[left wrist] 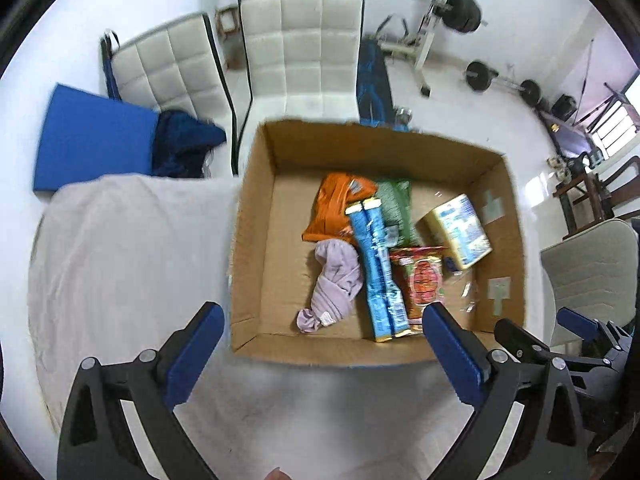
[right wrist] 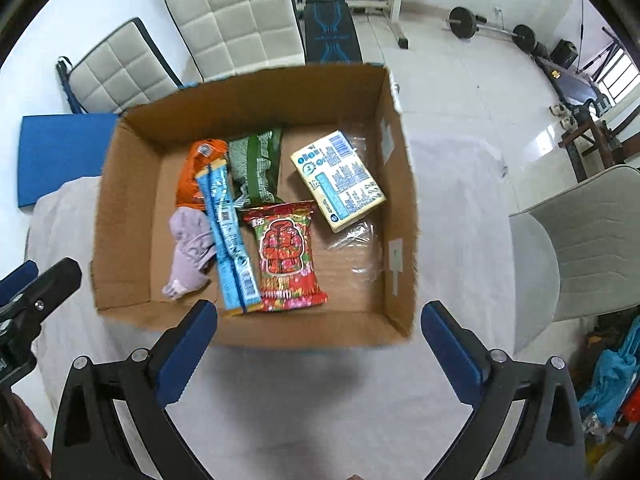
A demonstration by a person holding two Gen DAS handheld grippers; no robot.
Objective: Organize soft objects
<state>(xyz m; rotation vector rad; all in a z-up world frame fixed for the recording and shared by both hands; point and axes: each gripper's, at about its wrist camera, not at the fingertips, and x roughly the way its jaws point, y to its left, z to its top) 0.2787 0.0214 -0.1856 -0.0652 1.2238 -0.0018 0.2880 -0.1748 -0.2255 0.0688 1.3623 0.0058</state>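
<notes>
Right wrist: corrugated cardboard box (right wrist: 132, 184), crinkly foil packets (right wrist: 286, 256), limp lilac cloth (right wrist: 190, 248).

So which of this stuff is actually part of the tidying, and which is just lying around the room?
Part of the job:
- cardboard box
- orange packet
- green packet
- red snack bag
- blue packets
- purple cloth
- yellow pack
- clear plastic wrap

Just lying about:
- white chairs
- blue mat
- weight bench
- barbell
</notes>
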